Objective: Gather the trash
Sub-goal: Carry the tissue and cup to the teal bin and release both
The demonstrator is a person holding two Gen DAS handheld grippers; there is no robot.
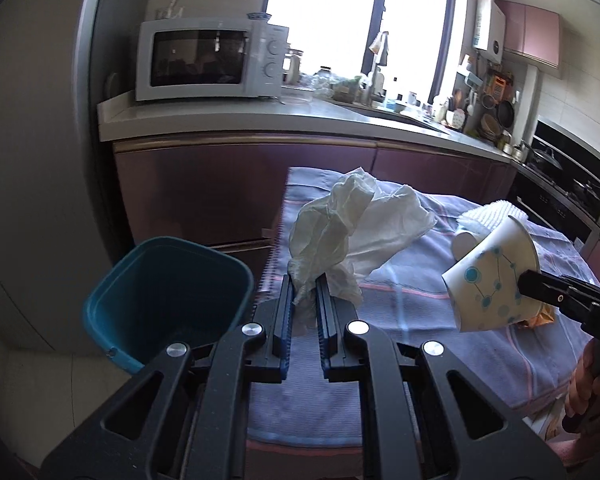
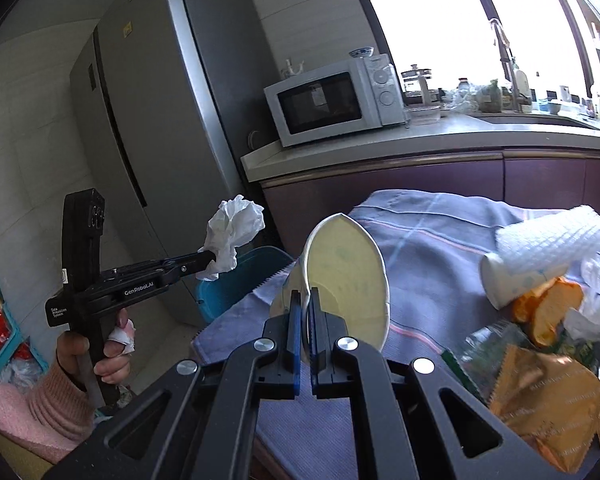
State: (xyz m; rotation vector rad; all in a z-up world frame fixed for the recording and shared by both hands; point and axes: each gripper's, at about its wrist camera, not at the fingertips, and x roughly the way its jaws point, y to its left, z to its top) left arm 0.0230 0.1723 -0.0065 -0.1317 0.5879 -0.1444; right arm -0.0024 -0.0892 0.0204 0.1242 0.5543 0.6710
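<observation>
White crumpled tissue (image 1: pixel 332 236) sits pinched at its lower end between the pads of the left gripper (image 1: pixel 305 300), at the centre of the left wrist view, lifted clear of the striped cloth (image 1: pixel 420 312) so it can be carried rather than dragged. Just to its lower left waits the teal bin (image 1: pixel 164 300), open mouth up beside the table edge, the likely drop point. At the right edge of that view the right gripper (image 2: pixel 305 320) is clamped tight on the rim of a paper cup (image 2: pixel 346 276), which hangs tilted on its side, judged ready for the same bin. Further right in the right wrist view, more litter lies on the cloth: a second cup (image 2: pixel 504 280), orange peel (image 2: pixel 548 308) and a gold wrapper (image 2: pixel 540 400), not yet collected
</observation>
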